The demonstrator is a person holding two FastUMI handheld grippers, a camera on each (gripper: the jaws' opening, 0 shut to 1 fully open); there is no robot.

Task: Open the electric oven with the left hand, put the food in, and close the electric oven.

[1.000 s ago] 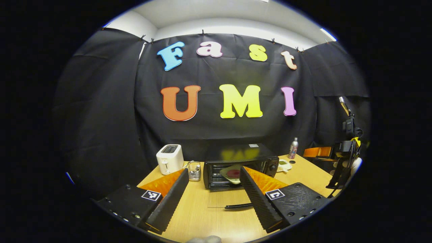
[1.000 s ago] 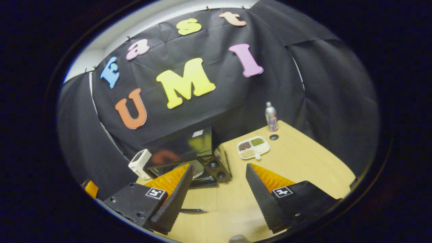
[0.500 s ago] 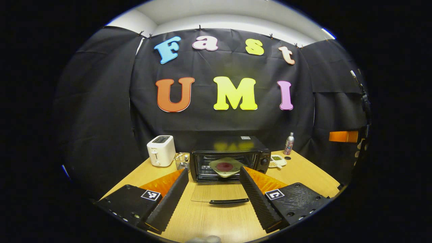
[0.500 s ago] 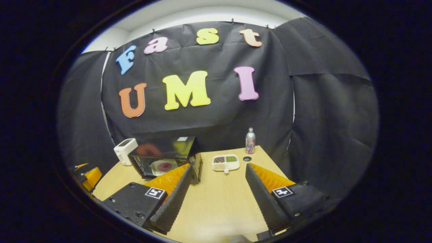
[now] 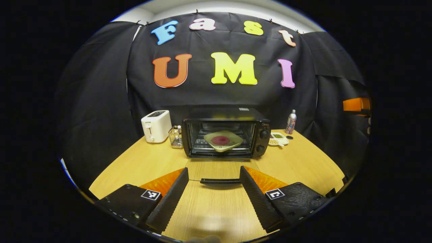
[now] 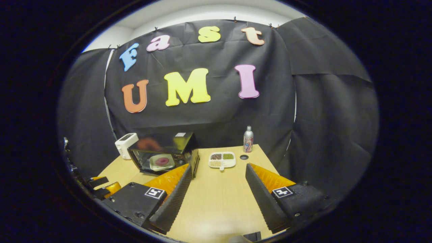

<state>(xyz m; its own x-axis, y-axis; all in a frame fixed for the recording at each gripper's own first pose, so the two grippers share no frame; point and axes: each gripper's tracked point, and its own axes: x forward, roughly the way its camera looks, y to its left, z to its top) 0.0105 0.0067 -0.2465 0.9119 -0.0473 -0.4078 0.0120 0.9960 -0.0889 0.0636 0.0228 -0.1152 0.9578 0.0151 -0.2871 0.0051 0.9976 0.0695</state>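
Observation:
A black electric oven [image 5: 262, 137] stands at the back of the wooden table with its glass door folded down flat; the door's dark handle [image 5: 220, 181] lies just beyond my left gripper's fingertips. Inside on the rack sits a pale plate [image 5: 222, 140] with a red food patch. My left gripper [image 5: 213, 169] is open, low over the table in front of the door, holding nothing. In the right gripper view the oven [image 6: 168, 145] and plate [image 6: 161, 161] are at the left. My right gripper [image 6: 219, 166] is open over bare table, to the right of the oven.
A white toaster [image 5: 156, 126] and a small wire basket [image 5: 175, 136] stand left of the oven. To its right are a divided snack tray [image 5: 278, 139], a small dark cap [image 5: 290, 137] and a metal bottle [image 5: 291, 121]. The table [image 5: 141, 165] stretches wide in front.
My left gripper has lowered and squared up to the open oven, so the door handle now lies at its fingertips. My right gripper levelled out and drew back from the oven.

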